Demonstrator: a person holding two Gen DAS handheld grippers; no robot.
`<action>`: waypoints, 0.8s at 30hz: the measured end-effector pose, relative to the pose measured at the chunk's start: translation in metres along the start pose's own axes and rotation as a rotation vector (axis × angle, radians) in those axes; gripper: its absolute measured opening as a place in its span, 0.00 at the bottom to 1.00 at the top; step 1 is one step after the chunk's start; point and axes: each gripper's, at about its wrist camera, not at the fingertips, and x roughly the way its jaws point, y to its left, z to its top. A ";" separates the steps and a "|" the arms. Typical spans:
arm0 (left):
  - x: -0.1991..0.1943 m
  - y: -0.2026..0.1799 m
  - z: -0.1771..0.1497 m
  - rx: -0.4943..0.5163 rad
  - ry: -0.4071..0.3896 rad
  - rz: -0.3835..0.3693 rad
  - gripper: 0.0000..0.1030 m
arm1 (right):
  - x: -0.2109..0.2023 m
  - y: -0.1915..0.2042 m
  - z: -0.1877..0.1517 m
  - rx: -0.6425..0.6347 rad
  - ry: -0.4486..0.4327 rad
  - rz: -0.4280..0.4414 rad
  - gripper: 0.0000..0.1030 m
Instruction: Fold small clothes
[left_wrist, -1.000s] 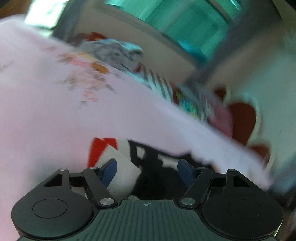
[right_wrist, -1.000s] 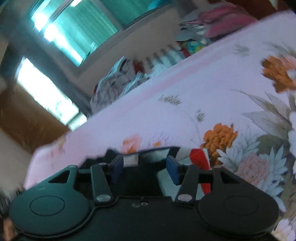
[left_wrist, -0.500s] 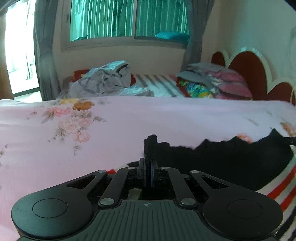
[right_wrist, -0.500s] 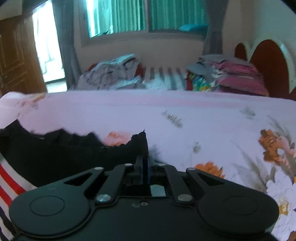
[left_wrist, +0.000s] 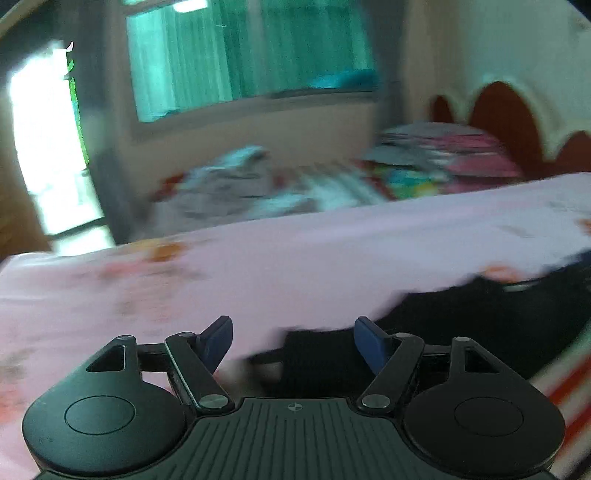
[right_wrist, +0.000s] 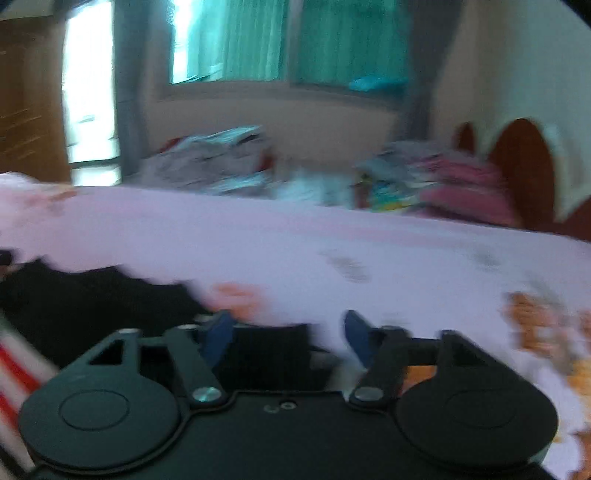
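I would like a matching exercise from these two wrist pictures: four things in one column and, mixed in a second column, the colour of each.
Things:
1. bedsheet
2. curtains
3. headboard
4. garment

Colours:
A. reddish brown with a pale rim
B. black, with red and white stripes at one edge
C. teal green
D. pale pink with a flower print

Pairs: 1-D, 2-C, 3-A, 4-B

Black striped garment on bed
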 end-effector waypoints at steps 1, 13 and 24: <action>0.003 -0.013 0.002 0.005 0.022 -0.056 0.69 | 0.010 0.016 0.001 -0.023 0.035 0.040 0.32; 0.001 0.035 -0.057 0.024 0.099 -0.117 0.69 | -0.012 -0.046 -0.036 0.031 0.123 -0.043 0.38; -0.034 -0.067 -0.045 0.056 0.086 -0.212 0.69 | -0.027 0.057 -0.031 -0.120 0.115 0.163 0.40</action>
